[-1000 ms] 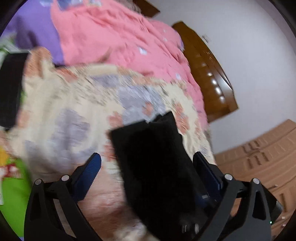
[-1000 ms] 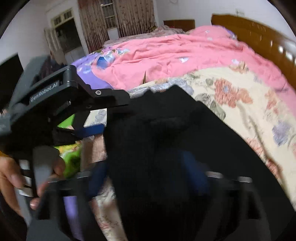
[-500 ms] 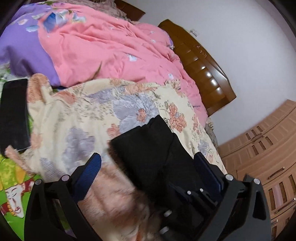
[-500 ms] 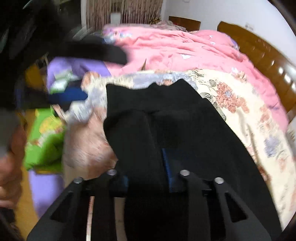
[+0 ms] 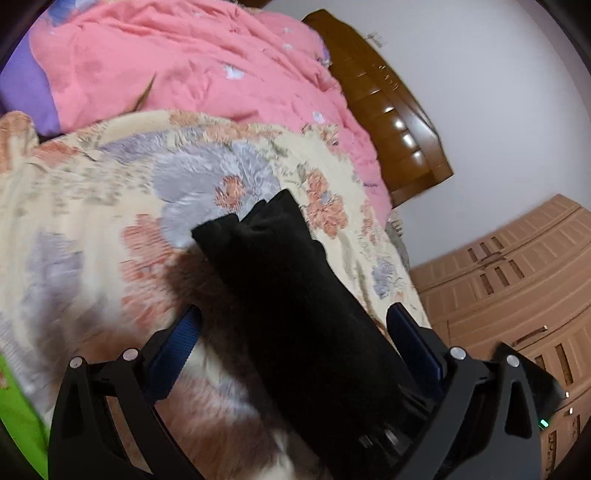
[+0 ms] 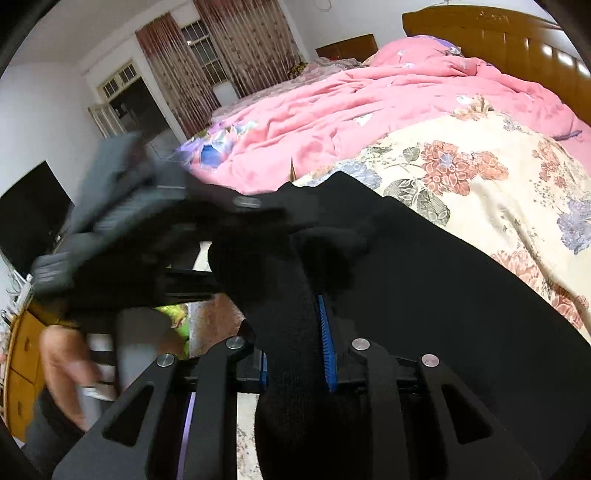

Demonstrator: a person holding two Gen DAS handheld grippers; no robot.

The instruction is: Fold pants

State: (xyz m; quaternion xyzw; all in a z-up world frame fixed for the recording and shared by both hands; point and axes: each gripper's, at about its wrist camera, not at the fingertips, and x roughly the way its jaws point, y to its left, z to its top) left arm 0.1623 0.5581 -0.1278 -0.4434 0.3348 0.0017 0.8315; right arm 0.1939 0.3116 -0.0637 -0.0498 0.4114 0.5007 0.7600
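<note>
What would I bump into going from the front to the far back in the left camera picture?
Black pants → flowery cream blanket → pink quilt → brown wooden headboard → white wall.

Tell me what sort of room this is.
Most likely a home bedroom: a rumpled pink quilt and cream floral blanket cover a bed with a glossy brown wooden headboard, and a tan panelled wardrobe stands by the wall.

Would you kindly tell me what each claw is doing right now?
Left claw: open, black pants lying between its fingers, not pinched.
Right claw: its jaws have just been closing and now pinch a fold of the black pants.
</note>
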